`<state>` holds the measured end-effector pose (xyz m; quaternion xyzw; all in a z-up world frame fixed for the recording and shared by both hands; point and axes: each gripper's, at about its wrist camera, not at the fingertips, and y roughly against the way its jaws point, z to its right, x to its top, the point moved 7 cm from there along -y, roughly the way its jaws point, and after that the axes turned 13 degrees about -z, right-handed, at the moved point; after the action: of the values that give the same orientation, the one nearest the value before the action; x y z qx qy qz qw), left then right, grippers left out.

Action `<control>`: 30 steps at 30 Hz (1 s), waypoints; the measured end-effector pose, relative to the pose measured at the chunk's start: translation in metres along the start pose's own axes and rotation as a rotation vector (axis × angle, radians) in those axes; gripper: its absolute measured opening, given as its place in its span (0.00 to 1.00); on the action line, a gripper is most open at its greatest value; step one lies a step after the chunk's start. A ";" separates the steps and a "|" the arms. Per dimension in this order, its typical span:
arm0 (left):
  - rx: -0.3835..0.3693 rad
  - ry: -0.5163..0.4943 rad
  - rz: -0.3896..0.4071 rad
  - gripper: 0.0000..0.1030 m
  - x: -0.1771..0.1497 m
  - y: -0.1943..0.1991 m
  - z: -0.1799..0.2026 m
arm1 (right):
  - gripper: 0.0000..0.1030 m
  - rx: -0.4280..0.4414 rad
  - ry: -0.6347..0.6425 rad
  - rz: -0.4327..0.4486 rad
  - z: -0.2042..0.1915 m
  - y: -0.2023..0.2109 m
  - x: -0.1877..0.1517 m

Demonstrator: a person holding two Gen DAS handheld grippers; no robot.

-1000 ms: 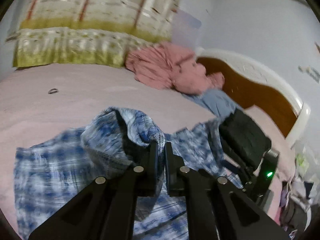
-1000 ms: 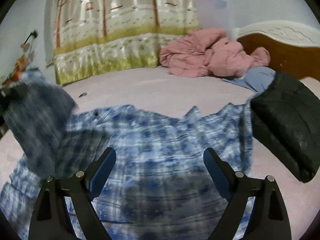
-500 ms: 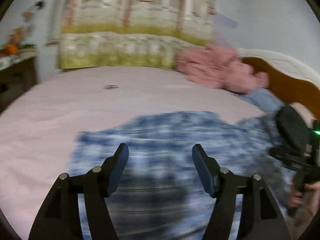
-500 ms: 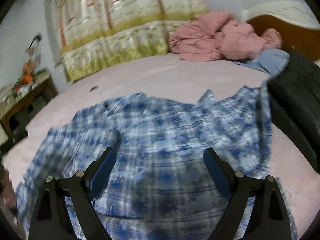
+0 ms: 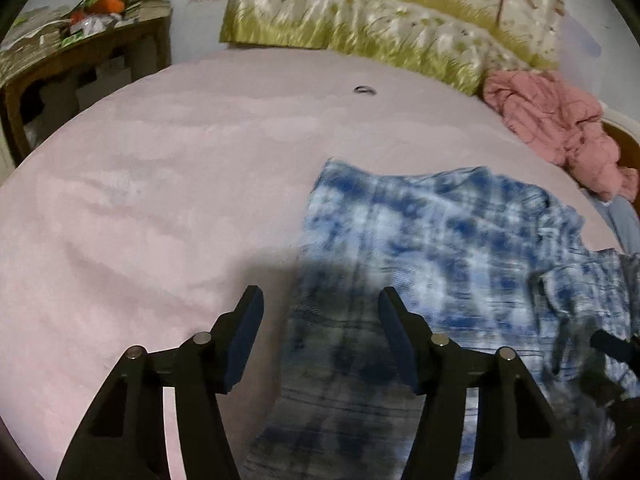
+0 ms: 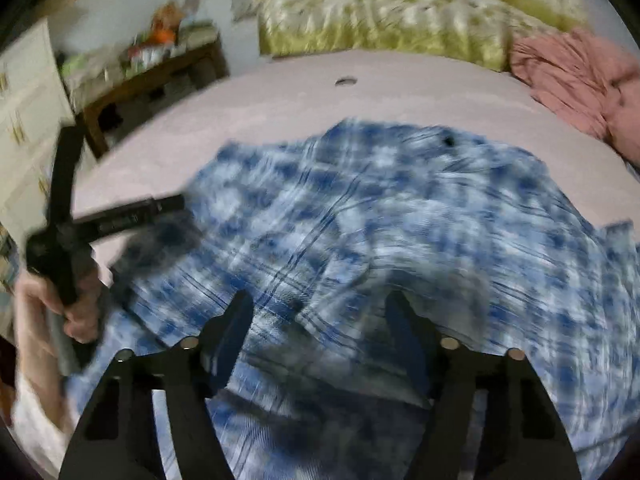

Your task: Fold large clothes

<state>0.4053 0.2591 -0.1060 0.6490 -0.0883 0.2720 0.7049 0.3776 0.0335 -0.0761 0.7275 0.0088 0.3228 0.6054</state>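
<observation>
Blue plaid shirt [image 5: 440, 240] lies spread on the bed [image 5: 160, 160]; your left gripper [image 5: 320, 320] and right gripper [image 6: 320, 320] hover wide open, empty, ready to pinch its edges.

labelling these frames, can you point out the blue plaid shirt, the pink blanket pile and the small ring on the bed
blue plaid shirt [image 6: 360, 216], right wrist view, middle of the spread fabric
pink blanket pile [image 5: 552, 120], left wrist view, centre of the heap
small ring [image 5: 365, 89], left wrist view, its rim
</observation>
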 end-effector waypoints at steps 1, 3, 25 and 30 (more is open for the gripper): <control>0.024 0.003 -0.001 0.56 0.001 0.000 -0.001 | 0.65 -0.013 -0.002 -0.026 -0.001 -0.012 0.000; 0.023 -0.009 -0.003 0.54 0.000 -0.002 0.002 | 0.54 -0.019 -0.007 -0.061 -0.001 -0.028 -0.002; -0.005 -0.089 0.047 0.54 -0.003 0.022 0.025 | 0.41 -0.019 -0.060 0.134 0.054 0.043 -0.016; -0.092 -0.158 0.147 0.56 -0.005 0.058 0.049 | 0.49 -0.060 0.077 0.038 -0.002 0.007 -0.013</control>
<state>0.3835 0.2113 -0.0513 0.6273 -0.2033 0.2666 0.7030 0.3637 0.0282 -0.0760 0.6959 0.0084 0.3622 0.6200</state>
